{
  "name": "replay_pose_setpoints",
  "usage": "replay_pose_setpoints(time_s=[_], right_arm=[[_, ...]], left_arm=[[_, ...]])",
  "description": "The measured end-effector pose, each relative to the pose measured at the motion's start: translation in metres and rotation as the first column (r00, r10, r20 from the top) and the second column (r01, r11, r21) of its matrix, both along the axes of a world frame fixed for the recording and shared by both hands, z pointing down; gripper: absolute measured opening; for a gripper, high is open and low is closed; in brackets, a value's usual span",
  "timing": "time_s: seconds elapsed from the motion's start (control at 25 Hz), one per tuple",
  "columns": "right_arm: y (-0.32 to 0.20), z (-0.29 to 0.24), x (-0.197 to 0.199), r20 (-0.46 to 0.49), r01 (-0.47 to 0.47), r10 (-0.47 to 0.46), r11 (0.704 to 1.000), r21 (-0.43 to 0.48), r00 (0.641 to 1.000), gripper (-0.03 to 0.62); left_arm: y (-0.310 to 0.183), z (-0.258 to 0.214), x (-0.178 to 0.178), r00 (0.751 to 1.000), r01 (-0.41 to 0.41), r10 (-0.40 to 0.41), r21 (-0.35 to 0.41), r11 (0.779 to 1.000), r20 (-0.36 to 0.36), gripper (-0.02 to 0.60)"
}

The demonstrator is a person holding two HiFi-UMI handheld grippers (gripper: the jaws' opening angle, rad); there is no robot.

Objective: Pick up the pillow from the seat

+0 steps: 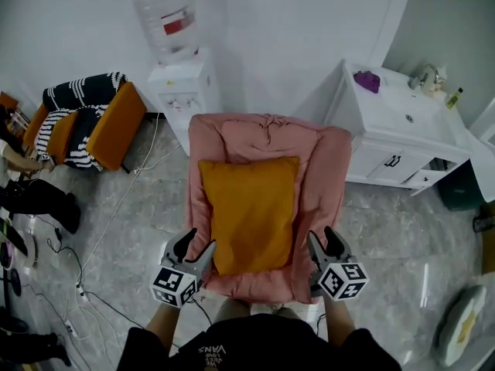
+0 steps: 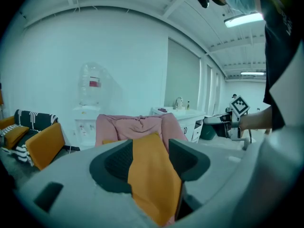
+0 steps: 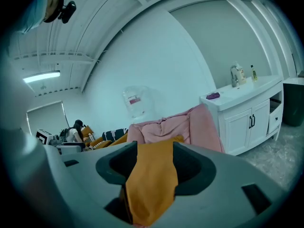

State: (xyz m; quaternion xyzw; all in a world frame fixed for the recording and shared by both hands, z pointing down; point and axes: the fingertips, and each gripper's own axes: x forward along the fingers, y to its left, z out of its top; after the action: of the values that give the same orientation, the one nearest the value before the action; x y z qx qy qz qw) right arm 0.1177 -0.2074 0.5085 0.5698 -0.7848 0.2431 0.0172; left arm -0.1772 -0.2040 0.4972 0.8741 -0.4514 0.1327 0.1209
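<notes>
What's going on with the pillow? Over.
Left gripper open, near left corner of orange pillow. Right gripper open, off its near right corner. Pillow flat on pink seat, not lifted. Nothing in the way.

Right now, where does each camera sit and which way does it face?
Head view: on the person's head, steeply down onto the orange pillow on the pink seat; forearms, left gripper, right gripper show.
Left gripper view: on that gripper, along its parted jaws over the pillow towards the water dispenser; torso at right.
Right gripper view: likewise, towards the sink cabinet; head camera upper left.
All three share pillow and seat.
</notes>
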Motion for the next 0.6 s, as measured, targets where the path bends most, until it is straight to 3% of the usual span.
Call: replay_pose_setpoints(time_s=[0.28,0.6], right_arm=[[-0.029,0.029,-0.005,-0.048,-0.060,0.058,0.998,-0.032,0.997,0.226],[-0.065,0.073,-0.007,-0.082,-0.090,0.083,0.992,-0.087,0.993,0.261]], left_arm=[[-0.055,0.035,-0.007,0.998,-0.060,0.059,-0.039,0.997,-0.021,0.232],[-0.097,0.105,-0.019,0.997,-0.057,0.046,-0.188,0.980,-0.061,0.242]])
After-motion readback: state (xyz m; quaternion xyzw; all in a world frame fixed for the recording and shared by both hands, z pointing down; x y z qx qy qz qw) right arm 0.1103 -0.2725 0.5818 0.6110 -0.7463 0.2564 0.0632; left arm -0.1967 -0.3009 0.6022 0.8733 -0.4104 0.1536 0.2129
